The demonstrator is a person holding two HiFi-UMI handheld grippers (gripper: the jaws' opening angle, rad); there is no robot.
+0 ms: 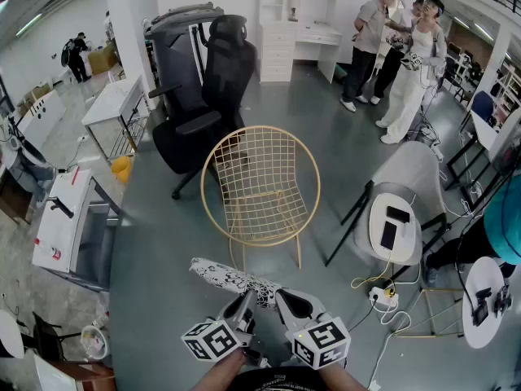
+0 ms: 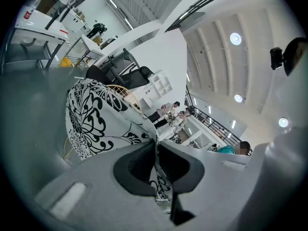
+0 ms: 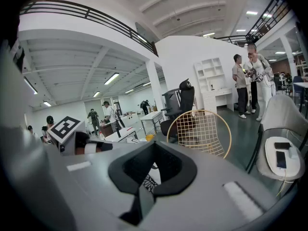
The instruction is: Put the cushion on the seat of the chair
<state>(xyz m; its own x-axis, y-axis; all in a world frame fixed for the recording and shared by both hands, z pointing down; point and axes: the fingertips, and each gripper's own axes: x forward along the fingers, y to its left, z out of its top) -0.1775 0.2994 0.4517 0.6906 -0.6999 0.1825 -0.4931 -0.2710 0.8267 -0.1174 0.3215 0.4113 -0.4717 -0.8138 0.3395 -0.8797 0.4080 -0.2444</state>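
A flat cushion [image 1: 232, 278] with a black-and-white floral print hangs level in front of me, just short of the gold wire chair [image 1: 260, 186], whose round seat is bare. My left gripper [image 1: 247, 298] is shut on the cushion's near edge; in the left gripper view the fabric [image 2: 96, 119] runs out from the closed left gripper [image 2: 156, 146], with the chair [image 2: 122, 91] behind it. My right gripper [image 1: 279, 297] pinches the same edge just to the right. In the right gripper view a strip of cushion [image 3: 148, 181] shows below the closed right gripper [image 3: 154, 144], and the chair [image 3: 199, 129] stands ahead.
A black office chair [image 1: 207, 96] stands behind the wire chair. A grey chair [image 1: 399, 218] carrying two phones is at the right, with a power strip [image 1: 383, 296] and cables on the floor. A white cart [image 1: 69, 222] is at the left. Several people [image 1: 399, 47] stand far back right.
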